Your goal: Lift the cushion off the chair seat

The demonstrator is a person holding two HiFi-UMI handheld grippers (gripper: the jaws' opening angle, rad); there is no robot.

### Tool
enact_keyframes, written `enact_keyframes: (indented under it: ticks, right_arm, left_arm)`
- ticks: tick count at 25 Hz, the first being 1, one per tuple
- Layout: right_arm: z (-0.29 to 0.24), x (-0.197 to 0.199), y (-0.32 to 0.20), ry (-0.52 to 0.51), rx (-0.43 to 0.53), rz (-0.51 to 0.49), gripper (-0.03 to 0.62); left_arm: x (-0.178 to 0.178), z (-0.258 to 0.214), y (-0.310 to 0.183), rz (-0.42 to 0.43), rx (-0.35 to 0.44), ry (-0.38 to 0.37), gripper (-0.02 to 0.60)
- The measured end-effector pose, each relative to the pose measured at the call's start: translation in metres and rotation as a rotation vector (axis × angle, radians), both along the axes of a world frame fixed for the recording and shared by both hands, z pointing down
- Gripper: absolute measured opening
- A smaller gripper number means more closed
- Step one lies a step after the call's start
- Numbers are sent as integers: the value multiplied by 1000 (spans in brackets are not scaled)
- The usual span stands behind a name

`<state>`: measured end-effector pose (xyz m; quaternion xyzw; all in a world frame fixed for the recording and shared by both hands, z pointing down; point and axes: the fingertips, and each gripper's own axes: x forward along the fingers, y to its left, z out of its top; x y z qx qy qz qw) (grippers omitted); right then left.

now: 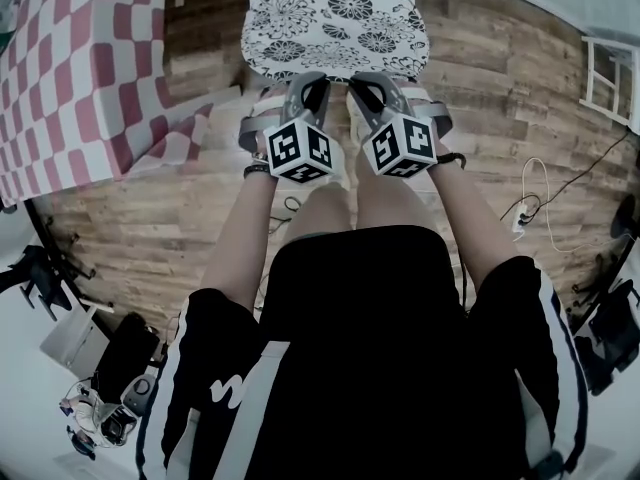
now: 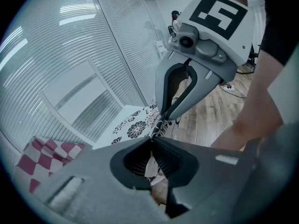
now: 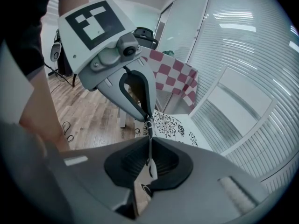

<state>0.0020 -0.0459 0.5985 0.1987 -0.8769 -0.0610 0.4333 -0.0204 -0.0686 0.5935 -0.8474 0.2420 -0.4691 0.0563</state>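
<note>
Cushion (image 1: 335, 18) gripped at near edge.
My left gripper (image 1: 322, 80) and right gripper (image 1: 352, 82) jaws pinch it; it extends away from me.

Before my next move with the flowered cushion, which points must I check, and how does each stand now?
1. Left gripper shut on the cushion's near edge: ok.
2. Right gripper shut on the same edge: ok.
3. Grips spread wide along the edge: not ok, they sit close together.
4. Cushion clear of the chair seat: cannot tell.
5. Checked cloth apart from the cushion: ok.
</note>
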Motion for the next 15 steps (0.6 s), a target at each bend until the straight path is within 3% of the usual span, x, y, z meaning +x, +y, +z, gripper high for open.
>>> enact_keyframes:
  ticks: [15]
  right_arm:
    - [-8,-4,30,7,16,45,9]
  left_arm:
    - [-3,-10,29,28,12,12,23]
